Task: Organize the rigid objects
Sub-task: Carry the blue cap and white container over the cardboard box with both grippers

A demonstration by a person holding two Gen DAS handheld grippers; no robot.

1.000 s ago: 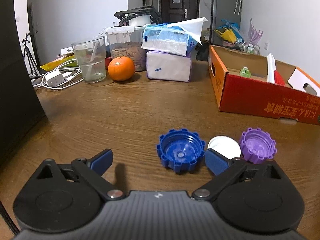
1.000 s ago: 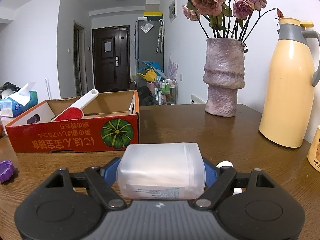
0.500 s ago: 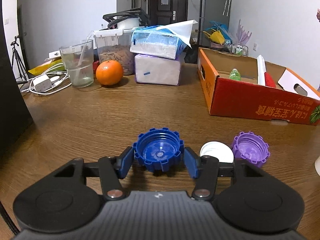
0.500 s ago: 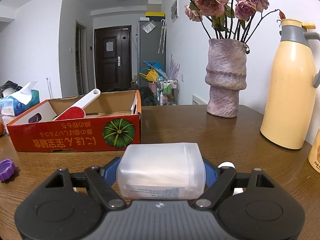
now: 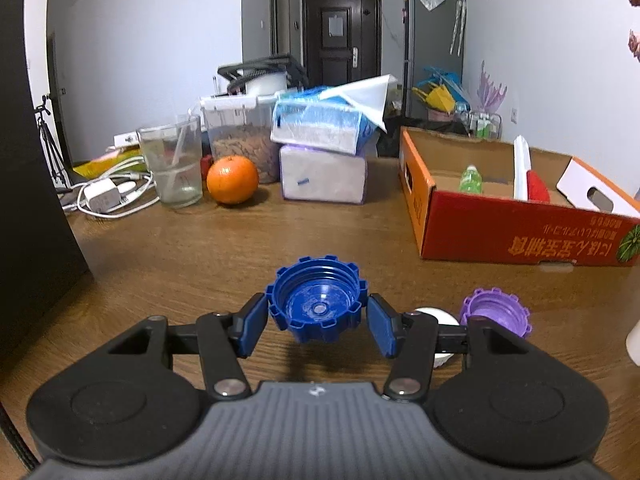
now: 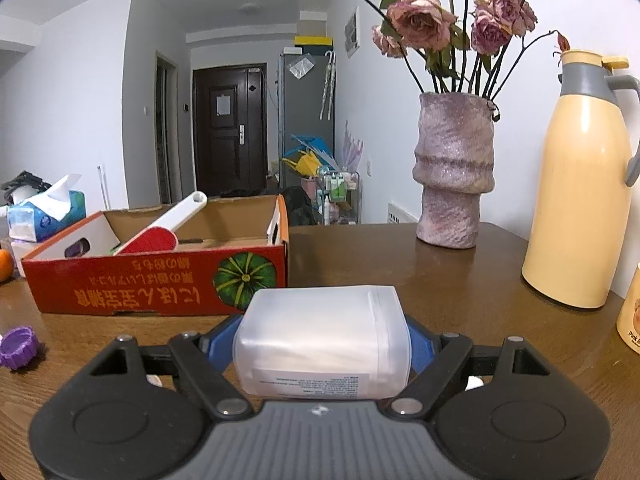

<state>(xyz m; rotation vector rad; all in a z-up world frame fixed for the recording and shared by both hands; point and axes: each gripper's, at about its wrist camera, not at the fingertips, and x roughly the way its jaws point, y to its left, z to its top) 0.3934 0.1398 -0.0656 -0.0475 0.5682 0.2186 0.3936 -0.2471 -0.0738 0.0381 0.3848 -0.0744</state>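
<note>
Left claw (image 5: 318, 322) clamped on ribbed blue cap (image 5: 317, 303), open side up, frame centre. Right claw (image 6: 322, 346) gripping frosted white plastic container (image 6: 322, 342), lower centre.

Left tongs (image 5: 318, 322), black linkage arms, blue pads (image 5: 253, 326), silver screws; right tongs (image 6: 322, 346) alike

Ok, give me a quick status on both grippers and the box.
Left gripper shut on blue cap, lifted off table. Right gripper shut on white container. Red box ahead, open; nothing between.
</note>
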